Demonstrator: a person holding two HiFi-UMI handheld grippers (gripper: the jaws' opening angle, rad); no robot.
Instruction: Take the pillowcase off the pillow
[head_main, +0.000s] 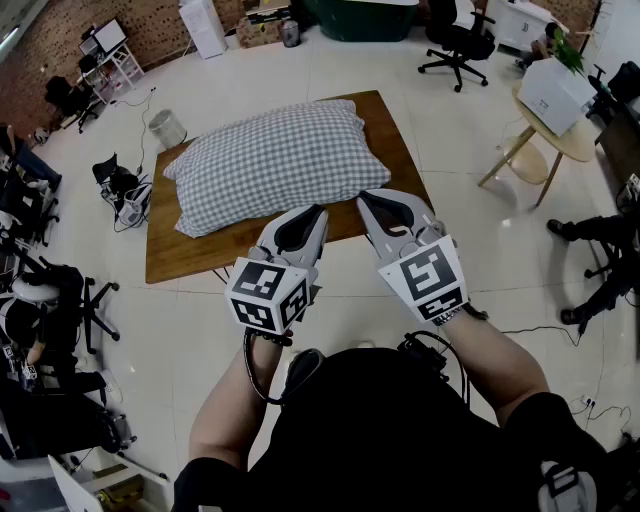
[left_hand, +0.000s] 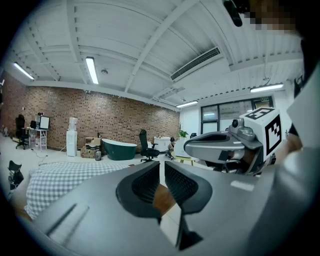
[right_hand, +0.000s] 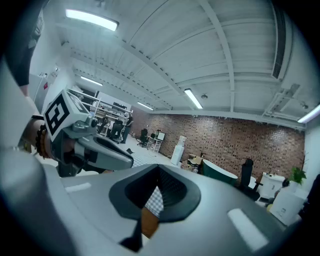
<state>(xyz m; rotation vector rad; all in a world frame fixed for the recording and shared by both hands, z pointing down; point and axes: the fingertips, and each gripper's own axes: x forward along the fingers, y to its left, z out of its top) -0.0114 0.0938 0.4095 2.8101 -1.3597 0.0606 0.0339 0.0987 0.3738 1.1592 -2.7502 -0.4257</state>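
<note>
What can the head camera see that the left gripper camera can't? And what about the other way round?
Only the head view shows the person's forearms, the wooden table seen from above, and the white bin on the floor beside it. Only the left gripper view shows the ceiling lights and the long air vent. Both show the checked pillow with its pillowcase on, the left gripper and the right gripper side by side in front of it.
</note>
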